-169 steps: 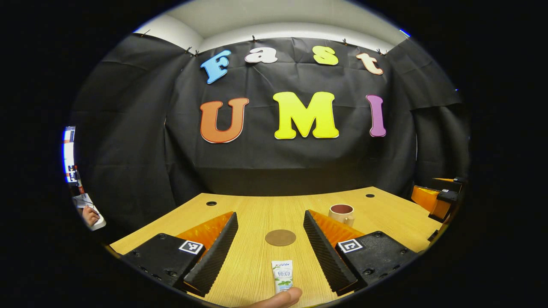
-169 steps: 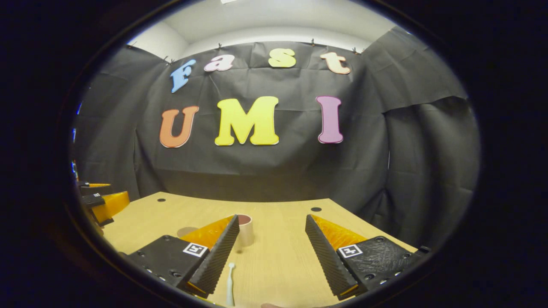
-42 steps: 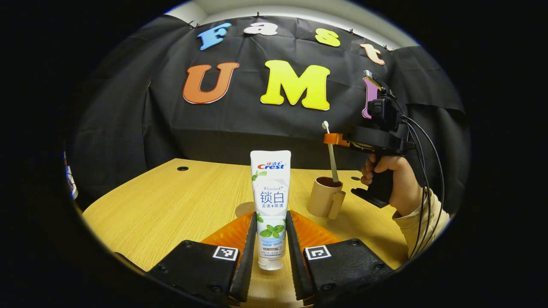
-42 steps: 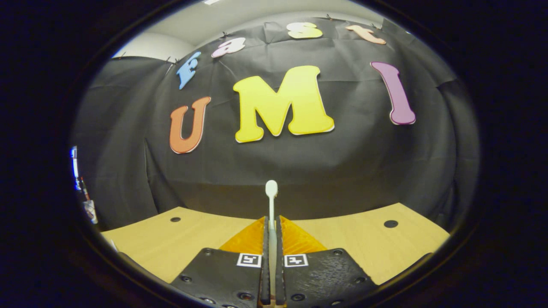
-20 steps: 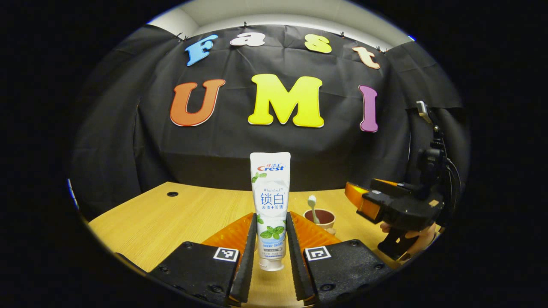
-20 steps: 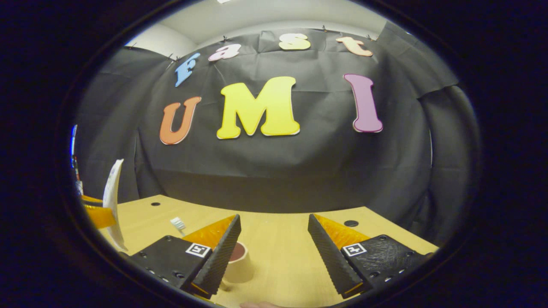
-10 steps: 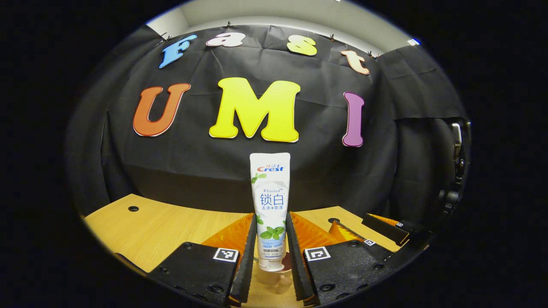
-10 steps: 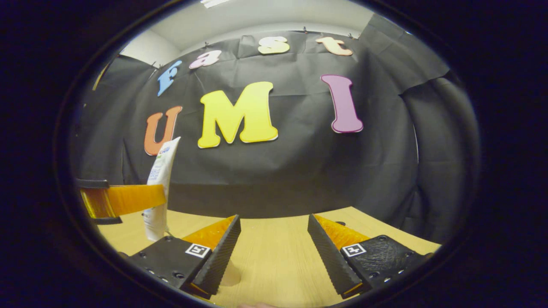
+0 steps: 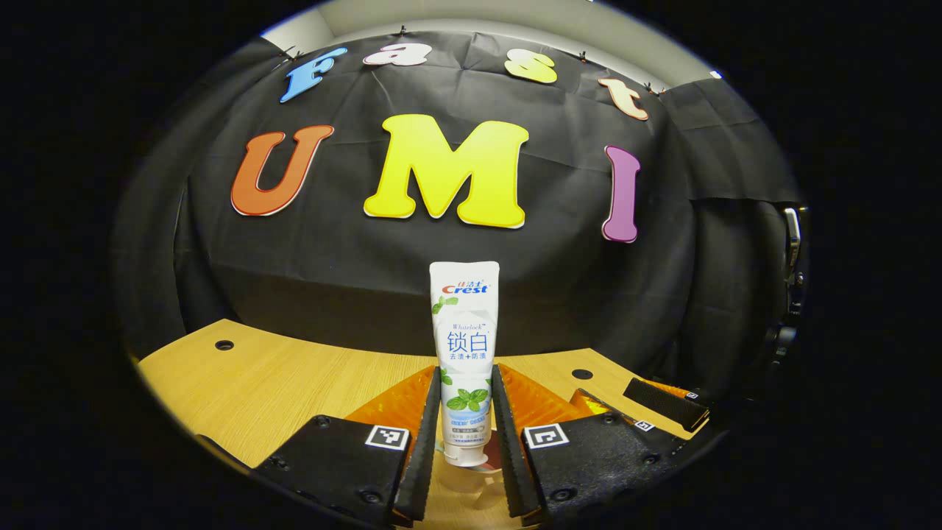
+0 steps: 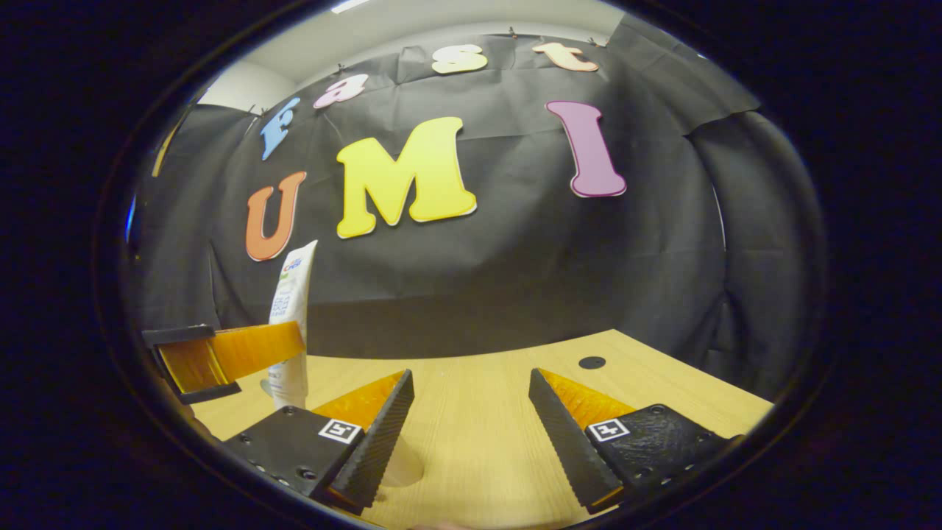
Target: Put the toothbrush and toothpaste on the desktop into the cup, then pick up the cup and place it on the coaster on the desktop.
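Note:
My left gripper is shut on the white toothpaste tube, which stands upright with its cap down. Just under the cap shows the beige cup with its dark red inside, mostly hidden by my fingers. In the right gripper view, the same tube hangs in the left gripper at the left, above the table. My right gripper is open with nothing between its fingers. The cup peeks out behind its left finger. The right gripper's fingers also show at the lower right of the left gripper view.
The wooden table runs back to the black cloth wall. It has round cable holes near its far corners, another hole at the back right. Bare wood lies left of the cup.
The right gripper let the toothbrush go into the cup, opened and drew back. The left gripper carried the tube across the table until it stood over the cup, and has sunk slightly.

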{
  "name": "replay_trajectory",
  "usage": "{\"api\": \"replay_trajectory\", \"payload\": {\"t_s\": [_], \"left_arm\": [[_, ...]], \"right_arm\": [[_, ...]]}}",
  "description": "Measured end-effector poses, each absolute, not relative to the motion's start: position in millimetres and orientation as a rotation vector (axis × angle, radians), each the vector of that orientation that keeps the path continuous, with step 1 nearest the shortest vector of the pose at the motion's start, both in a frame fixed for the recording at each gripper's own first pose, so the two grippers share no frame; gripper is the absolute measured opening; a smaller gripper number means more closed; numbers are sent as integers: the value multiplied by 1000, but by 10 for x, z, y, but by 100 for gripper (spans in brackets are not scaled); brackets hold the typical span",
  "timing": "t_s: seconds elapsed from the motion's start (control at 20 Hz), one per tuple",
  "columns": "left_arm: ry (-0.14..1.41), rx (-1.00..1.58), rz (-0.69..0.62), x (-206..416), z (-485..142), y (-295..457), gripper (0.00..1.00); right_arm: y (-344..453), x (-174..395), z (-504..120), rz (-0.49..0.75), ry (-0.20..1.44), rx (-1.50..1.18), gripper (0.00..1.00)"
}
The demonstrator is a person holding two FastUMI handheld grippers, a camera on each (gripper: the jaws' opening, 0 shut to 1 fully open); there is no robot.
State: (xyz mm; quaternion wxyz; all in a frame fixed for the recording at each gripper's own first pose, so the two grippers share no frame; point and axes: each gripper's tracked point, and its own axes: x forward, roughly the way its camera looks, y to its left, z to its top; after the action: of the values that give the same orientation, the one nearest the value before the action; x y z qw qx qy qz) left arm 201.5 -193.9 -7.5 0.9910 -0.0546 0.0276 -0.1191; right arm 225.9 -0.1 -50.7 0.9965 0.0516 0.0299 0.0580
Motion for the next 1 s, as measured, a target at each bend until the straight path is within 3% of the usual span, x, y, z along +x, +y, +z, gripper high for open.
{"api": "replay_trajectory", "payload": {"t_s": [0.5,1.0], "left_arm": [[120,-104,-241,2016,-277,-2019,45],[49,-82,-241,1840,-156,-1887,45]], "right_arm": [[-89,2255,-420,100,40,133,95],[-12,2239,-446,118,44,107,95]]}}
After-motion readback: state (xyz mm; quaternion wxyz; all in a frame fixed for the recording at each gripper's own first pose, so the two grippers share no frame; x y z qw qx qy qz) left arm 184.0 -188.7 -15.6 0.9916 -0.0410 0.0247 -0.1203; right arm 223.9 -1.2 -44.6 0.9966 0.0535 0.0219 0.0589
